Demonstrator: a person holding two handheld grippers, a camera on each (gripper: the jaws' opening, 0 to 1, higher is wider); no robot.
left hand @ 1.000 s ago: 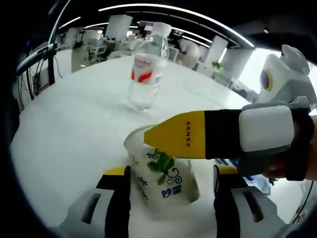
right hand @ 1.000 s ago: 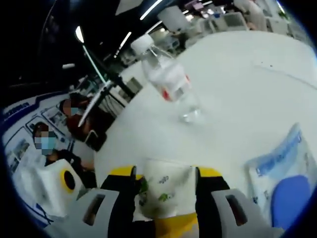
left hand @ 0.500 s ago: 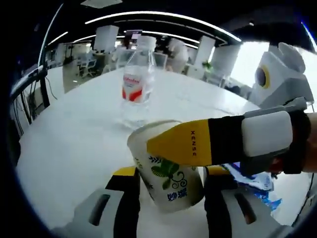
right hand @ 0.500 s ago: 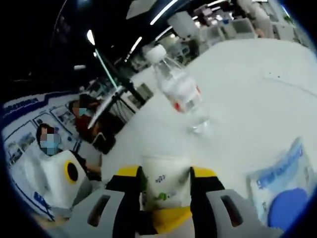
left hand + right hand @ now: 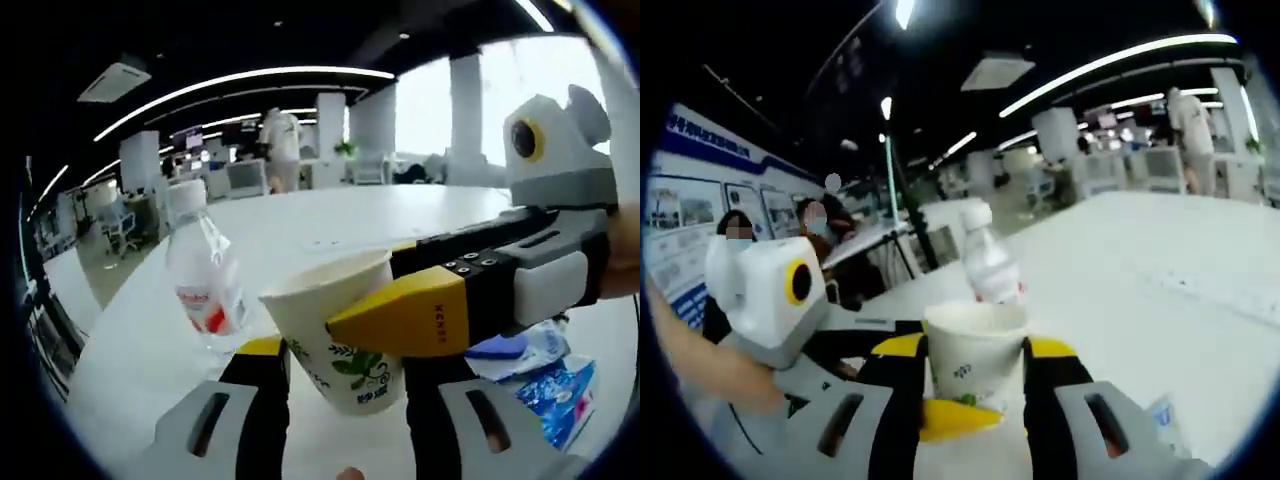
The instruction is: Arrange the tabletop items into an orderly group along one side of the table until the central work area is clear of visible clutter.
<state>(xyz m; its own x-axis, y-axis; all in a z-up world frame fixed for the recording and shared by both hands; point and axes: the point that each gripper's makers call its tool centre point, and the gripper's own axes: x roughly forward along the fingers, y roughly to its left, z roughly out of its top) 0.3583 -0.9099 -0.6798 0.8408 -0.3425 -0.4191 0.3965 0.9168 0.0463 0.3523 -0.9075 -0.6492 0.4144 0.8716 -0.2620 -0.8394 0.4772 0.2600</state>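
Sitting upright between both pairs of tongs, the paper cup [image 5: 340,335] is clamped by the left tongs [image 5: 340,385] low and the right tongs [image 5: 975,385] near its rim. The water bottle [image 5: 205,275] stands just beyond on the white bench [image 5: 140,370], left of the left tongs.

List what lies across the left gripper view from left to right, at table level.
water bottle → paper cup → right gripper reaching in from the right, one jaw against the cup → blue packet
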